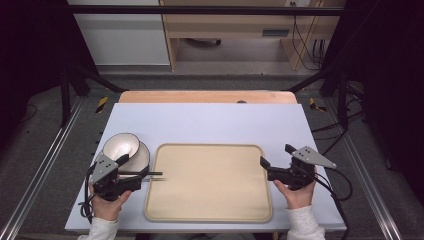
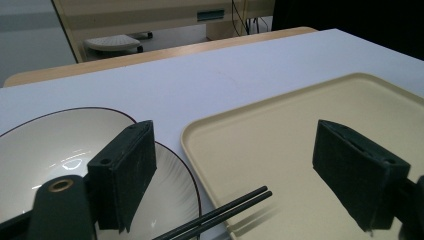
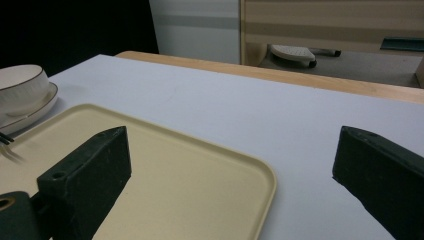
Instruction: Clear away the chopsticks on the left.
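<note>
A pair of black chopsticks (image 1: 152,174) lies with its long axis running left to right across the table (image 1: 210,120). The tips point right and reach over the left rim of the beige tray (image 1: 210,210); the other end runs back over the edge of the plate (image 1: 142,159), where the left gripper (image 1: 142,176) hides it. From the left gripper view the two sticks (image 2: 220,214) sit side by side, touching, their near ends cut off by the bottom edge.

A white bowl (image 1: 121,145) with a dark rim line rests on the plate, left of the tray. The grey plate on top of the left gripper covers part of both.

The left gripper's jaws stand wide apart, one over the plate and one over the tray, with the chopsticks between them but not touched. The right gripper (image 1: 276,160) hovers at the tray's right edge, jaws also spread, gripping nothing. A hand (image 1: 298,194) in a pale sleeve holds it.

In the right gripper view the bowl (image 3: 21,86) and plate are cut off at the left edge. The cabinet behind the table carries a small dark label, too blurred to read.
</note>
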`<state>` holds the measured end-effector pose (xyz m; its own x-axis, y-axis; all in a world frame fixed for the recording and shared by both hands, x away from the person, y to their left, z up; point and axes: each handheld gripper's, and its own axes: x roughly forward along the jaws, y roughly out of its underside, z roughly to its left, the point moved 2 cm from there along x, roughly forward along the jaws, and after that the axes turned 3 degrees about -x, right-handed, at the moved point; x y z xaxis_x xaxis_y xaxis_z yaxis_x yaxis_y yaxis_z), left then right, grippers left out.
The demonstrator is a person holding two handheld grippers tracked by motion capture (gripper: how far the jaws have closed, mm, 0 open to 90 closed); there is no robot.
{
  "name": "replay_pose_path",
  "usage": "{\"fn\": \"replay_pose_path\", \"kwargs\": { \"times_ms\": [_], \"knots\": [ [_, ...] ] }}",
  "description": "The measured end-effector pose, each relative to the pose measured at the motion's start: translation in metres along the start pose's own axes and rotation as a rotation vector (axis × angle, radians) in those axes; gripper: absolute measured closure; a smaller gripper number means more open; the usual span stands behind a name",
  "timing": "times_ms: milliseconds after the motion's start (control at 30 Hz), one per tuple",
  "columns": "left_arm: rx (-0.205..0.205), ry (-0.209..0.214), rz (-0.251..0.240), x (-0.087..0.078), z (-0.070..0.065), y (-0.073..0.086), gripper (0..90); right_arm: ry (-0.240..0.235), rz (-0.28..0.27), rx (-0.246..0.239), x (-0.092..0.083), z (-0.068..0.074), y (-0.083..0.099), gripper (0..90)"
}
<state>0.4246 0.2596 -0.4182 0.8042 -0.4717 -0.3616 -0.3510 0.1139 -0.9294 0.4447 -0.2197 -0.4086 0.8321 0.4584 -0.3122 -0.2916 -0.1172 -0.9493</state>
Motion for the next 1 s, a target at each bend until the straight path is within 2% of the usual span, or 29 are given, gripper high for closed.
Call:
{"fn": "replay_pose_path", "kwargs": {
  "times_ms": [300,500,800,1000],
  "knots": [
    [0.013,0.001,0.003,-0.003,0.002,0.001,17.5,-0.014,0.001,-0.006,0.0,0.003,-0.001,2.9],
    [0.029,0.036,0.002,-0.011,0.006,0.001,17.8,-0.022,0.015,-0.022,0.001,0.007,-0.003,3.0],
    [0.039,0.052,0.024,-0.021,0.012,0.005,17.8,-0.027,0.016,-0.034,0.0,0.01,-0.006,3.5],
    [0.058,0.059,0.064,-0.03,0.014,0.014,17.7,-0.029,0.017,-0.031,-0.001,0.011,-0.007,3.5]
  ]
}}
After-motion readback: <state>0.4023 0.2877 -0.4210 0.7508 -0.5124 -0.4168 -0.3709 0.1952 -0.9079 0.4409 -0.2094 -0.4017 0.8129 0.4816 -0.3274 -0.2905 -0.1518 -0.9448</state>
